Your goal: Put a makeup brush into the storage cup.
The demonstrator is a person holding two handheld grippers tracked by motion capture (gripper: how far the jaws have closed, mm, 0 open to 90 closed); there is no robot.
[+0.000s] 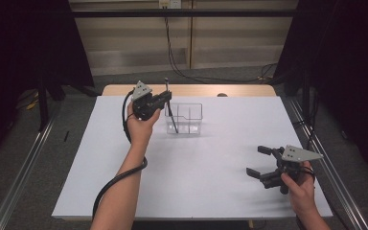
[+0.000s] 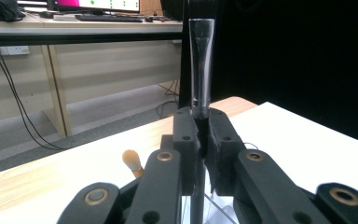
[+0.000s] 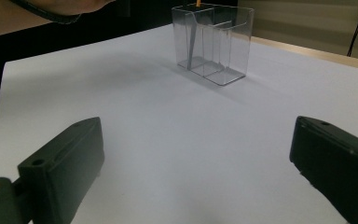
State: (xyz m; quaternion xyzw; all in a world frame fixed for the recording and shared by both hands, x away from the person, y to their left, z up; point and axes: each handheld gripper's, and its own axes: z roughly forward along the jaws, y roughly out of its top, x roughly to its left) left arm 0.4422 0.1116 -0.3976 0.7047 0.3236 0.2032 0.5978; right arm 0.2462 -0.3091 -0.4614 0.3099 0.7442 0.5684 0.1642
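Note:
A slim dark tool with a clear upper part (image 2: 201, 60) stands nearly upright, and my left gripper (image 2: 201, 123) is shut on its stem. In the high view the left gripper (image 1: 166, 99) sits at the left rim of a clear plastic box (image 1: 191, 118), and the tool (image 1: 170, 111) slants down into the box's left compartment. The right gripper view shows the box (image 3: 223, 42) with its inner dividers and the tool's lower end (image 3: 193, 44) inside. My right gripper (image 1: 256, 160) hovers low over the white sheet at the near right, jaws wide open and empty (image 3: 196, 158).
A white sheet (image 1: 191, 182) covers the wooden table (image 1: 124, 90). A small tan knob-like object (image 2: 131, 161) lies on the bare wood behind the box. Cables (image 1: 172, 52) run along the floor beyond the table, and metal rails (image 1: 24, 167) flank both sides.

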